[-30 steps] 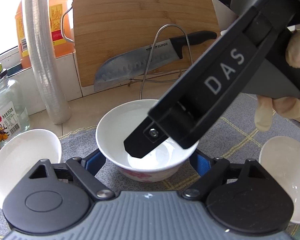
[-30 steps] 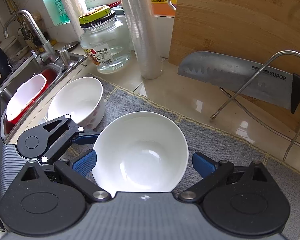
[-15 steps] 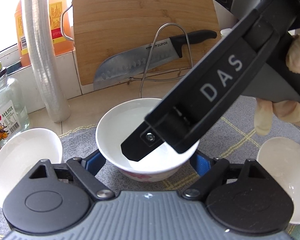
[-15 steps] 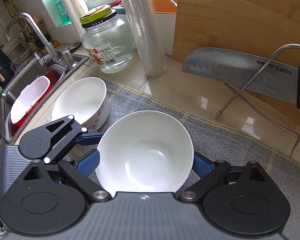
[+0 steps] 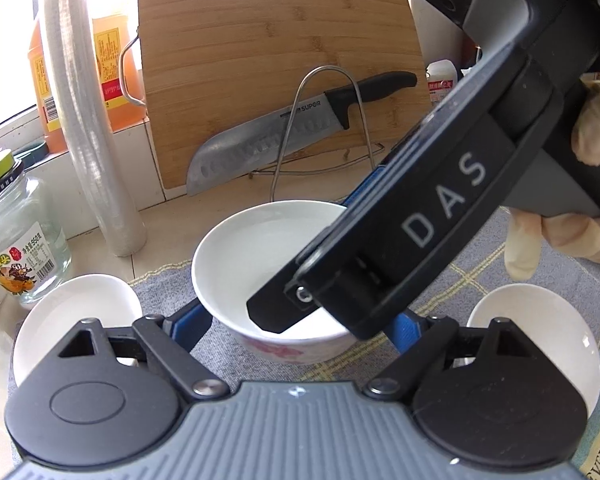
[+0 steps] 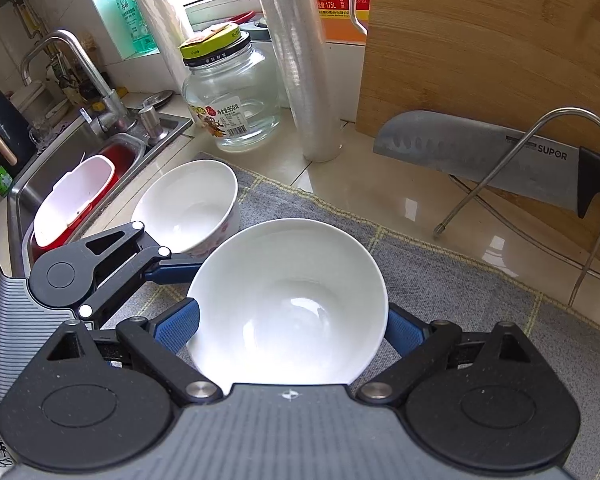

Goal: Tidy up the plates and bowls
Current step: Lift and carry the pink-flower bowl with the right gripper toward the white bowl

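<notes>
On the grey cloth (image 6: 440,276) the plain white bowl (image 6: 288,308) sits between the blue pads of the right gripper (image 6: 292,326), which press its sides. The left gripper (image 5: 300,326) closes on the flowered bowl (image 5: 276,264); a small dish (image 5: 76,312) lies beside.

My other gripper (image 5: 400,248) crosses low over the flowered bowl (image 5: 276,280), blocking the way down. Behind it, the knife (image 6: 480,156), wire rack (image 6: 540,184) and cutting board (image 6: 500,48) wall off the back; the grey mat (image 6: 460,272) to the right lies open.
</notes>
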{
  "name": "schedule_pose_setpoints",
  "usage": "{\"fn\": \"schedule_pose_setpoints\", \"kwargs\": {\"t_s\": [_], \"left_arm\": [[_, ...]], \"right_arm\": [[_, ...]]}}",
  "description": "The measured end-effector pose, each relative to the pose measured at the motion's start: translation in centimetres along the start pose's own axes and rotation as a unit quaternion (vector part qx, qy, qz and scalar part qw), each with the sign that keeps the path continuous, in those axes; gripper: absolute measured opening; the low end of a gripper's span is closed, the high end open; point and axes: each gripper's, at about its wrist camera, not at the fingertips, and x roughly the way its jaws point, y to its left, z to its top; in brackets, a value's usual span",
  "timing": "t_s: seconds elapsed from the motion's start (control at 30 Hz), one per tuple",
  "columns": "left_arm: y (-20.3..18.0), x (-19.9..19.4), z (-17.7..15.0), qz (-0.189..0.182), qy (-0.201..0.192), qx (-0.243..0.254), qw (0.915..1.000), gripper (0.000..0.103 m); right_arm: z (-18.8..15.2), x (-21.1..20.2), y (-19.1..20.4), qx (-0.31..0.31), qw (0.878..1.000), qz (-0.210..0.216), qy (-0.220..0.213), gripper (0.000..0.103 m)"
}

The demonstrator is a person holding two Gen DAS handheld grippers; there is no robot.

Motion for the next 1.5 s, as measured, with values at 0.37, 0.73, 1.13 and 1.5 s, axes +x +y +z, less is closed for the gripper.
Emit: {"fn": "schedule_pose_setpoints", "kwargs": {"t_s": [0.37, 0.73, 1.13, 1.5], "left_arm": [[-1.8, -3.5, 0.4, -0.012, 0.003, -0.002, 0.9999, 0.090], [-4.3, -5.7, 0.5, -0.025, -0.003, 0.005, 0.9997, 0.090], [-8.0, -7.3, -0.4, -0.049, -0.002, 0.022, 0.9986, 0.090], [-10.2, -6.4, -1.4, -0.077, 0.015, 0.038, 0.9962, 0.090]], "right_arm": [[-1.9, -3.8, 1.6, 0.007, 1.000, 0.003, -0.017, 0.099], [-4.7, -7.5, 2.8, 0.011, 0.999, -0.008, -0.035, 0.099], [-8.5, -10.5, 2.8, 0.035, 0.998, -0.026, -0.043, 0.099], [-11.2, -10.6, 1.6, 0.067, 0.997, -0.031, -0.032, 0.099]]}}
